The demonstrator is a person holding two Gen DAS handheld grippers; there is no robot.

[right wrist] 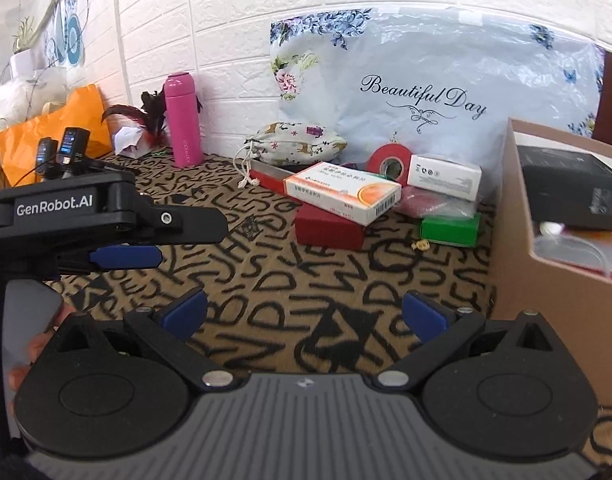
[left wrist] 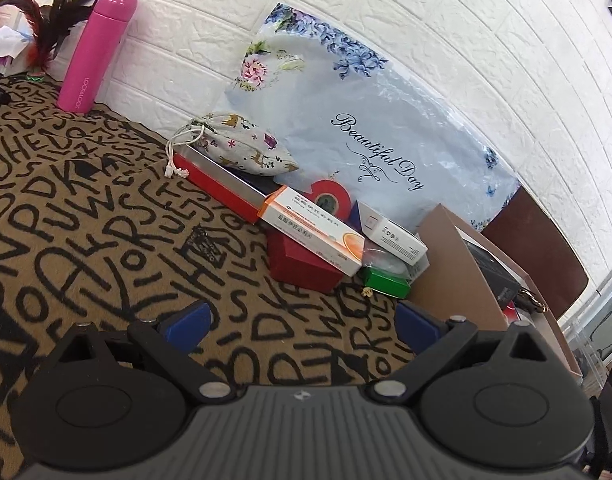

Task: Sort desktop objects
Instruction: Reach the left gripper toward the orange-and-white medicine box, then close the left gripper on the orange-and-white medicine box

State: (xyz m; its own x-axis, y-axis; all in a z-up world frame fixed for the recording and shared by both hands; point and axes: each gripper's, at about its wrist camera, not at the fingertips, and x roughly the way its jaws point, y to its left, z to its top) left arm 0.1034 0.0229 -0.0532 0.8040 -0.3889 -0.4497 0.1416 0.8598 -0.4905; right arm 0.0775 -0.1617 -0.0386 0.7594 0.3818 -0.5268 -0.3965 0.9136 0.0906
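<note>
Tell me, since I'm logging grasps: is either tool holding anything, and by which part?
Nothing is held. The left tool and right tool are both open over the cloth.

White-and-orange carton lies tilted across a dark red box and a long red tray; printed pouch on the tray; red tape roll upright behind; white box above green box.

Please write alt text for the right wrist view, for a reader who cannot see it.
The open right gripper hovers empty over a tan letter-print tablecloth, facing a pile of small boxes topped by a white-and-orange medicine carton. An open brown cardboard box stands right; the left gripper enters from the left.
</note>
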